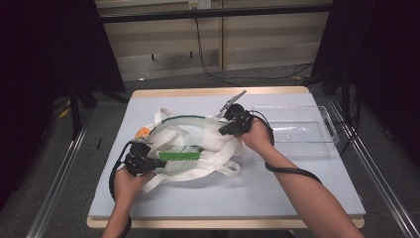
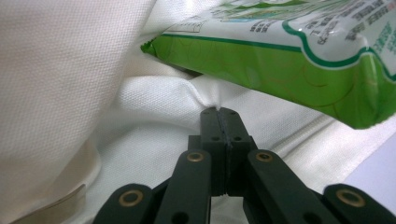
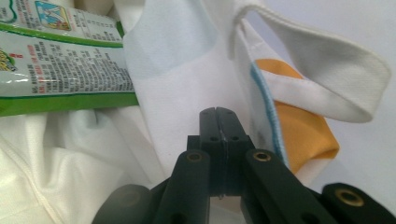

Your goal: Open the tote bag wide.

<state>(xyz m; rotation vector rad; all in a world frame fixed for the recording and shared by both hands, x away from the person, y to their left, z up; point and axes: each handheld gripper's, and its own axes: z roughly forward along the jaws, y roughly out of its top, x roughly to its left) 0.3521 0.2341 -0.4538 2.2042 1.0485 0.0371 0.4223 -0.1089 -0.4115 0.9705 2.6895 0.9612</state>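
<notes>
A white cloth tote bag (image 1: pixel 198 136) lies in the middle of the table with a green snack packet (image 1: pixel 180 155) in its mouth. My left gripper (image 1: pixel 161 162) is at the bag's near left edge. In the left gripper view it (image 2: pixel 219 109) is shut, pinching a pucker of the white cloth (image 2: pixel 70 70) just under the packet (image 2: pixel 289 60). My right gripper (image 1: pixel 223 131) is at the bag's far right rim. In the right gripper view it (image 3: pixel 217 110) is shut with a taut white panel (image 3: pixel 177 60) at its tips, the packet (image 3: pixel 60 70) to its left.
A clear plastic tray (image 1: pixel 329 124) stands at the table's back right. An orange patch (image 1: pixel 142 132) shows at the bag's left, also orange (image 3: pixel 303 130) under a strap loop (image 3: pixel 327 60). Bag straps trail toward the table's front. Cables run across the floor behind.
</notes>
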